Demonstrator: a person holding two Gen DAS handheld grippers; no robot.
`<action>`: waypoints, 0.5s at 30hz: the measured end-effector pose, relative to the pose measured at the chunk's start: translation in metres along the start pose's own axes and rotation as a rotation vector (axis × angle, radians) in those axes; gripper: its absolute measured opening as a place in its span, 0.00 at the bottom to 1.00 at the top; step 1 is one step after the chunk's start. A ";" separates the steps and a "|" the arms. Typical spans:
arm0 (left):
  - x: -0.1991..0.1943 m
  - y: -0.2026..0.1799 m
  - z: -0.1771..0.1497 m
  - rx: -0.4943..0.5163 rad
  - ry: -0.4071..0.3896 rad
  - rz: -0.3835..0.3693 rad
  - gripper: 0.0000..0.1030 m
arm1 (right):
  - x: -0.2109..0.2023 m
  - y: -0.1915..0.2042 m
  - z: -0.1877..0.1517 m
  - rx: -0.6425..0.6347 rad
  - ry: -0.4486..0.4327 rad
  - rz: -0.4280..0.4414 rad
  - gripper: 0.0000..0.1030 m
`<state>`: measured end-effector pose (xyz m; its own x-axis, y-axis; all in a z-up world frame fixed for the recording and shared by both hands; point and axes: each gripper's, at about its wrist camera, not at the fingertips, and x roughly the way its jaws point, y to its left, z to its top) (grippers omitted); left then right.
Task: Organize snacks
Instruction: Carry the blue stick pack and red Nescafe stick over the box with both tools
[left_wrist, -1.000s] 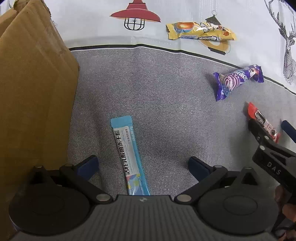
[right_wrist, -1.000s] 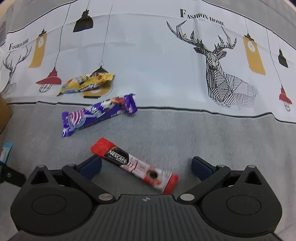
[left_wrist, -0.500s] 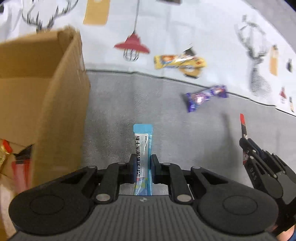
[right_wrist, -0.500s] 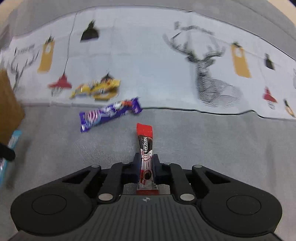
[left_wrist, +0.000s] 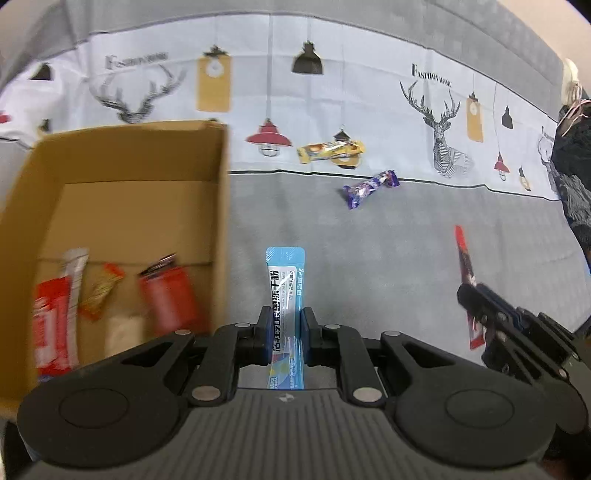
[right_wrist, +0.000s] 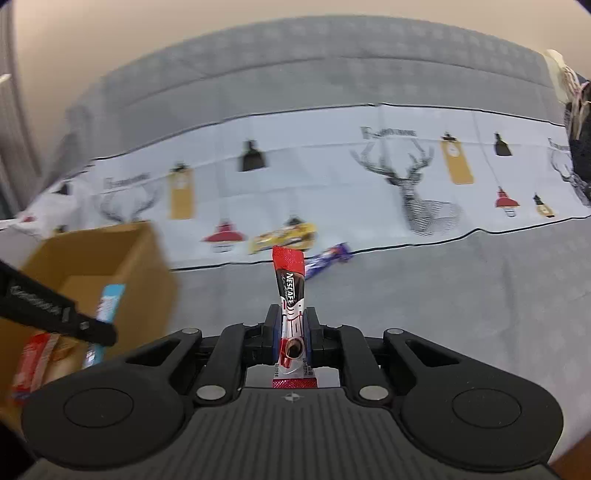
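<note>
My left gripper (left_wrist: 284, 325) is shut on a light blue stick sachet (left_wrist: 285, 280), held up in the air just right of an open cardboard box (left_wrist: 221, 206). Several red and orange snack packs (left_wrist: 168, 295) lie in the box. My right gripper (right_wrist: 291, 325) is shut on a red Nescafe stick (right_wrist: 290, 291), lifted above the grey surface. That stick (left_wrist: 466, 266) and its gripper also show at the right of the left wrist view. A yellow wrapped bar (left_wrist: 330, 149) and a purple wrapped bar (left_wrist: 369, 186) lie farther back.
A white printed cloth (left_wrist: 369, 99) with deer and lamps covers the back of the grey surface (left_wrist: 369, 258). The box (right_wrist: 110, 258) sits at the left in the right wrist view. Dark fabric (left_wrist: 572, 177) hangs at the far right edge.
Both grippers closed on their sticks and lifted them off the grey surface. The views pulled up and back, so the open box and its contents came into sight at the left.
</note>
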<state>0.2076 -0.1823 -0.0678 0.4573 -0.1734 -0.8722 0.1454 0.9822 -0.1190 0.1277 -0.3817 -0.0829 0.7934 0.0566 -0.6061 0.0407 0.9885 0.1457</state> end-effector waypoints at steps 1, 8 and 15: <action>-0.011 0.008 -0.009 0.000 -0.006 0.001 0.16 | -0.010 0.011 -0.004 0.001 0.009 0.017 0.12; -0.073 0.065 -0.068 -0.011 -0.034 0.044 0.16 | -0.071 0.087 -0.035 -0.061 0.058 0.140 0.12; -0.119 0.117 -0.120 -0.051 -0.074 0.091 0.16 | -0.119 0.149 -0.057 -0.179 0.042 0.234 0.12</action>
<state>0.0653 -0.0384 -0.0351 0.5306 -0.0866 -0.8432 0.0561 0.9962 -0.0671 0.0048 -0.2331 -0.0334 0.7426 0.2881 -0.6045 -0.2511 0.9567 0.1476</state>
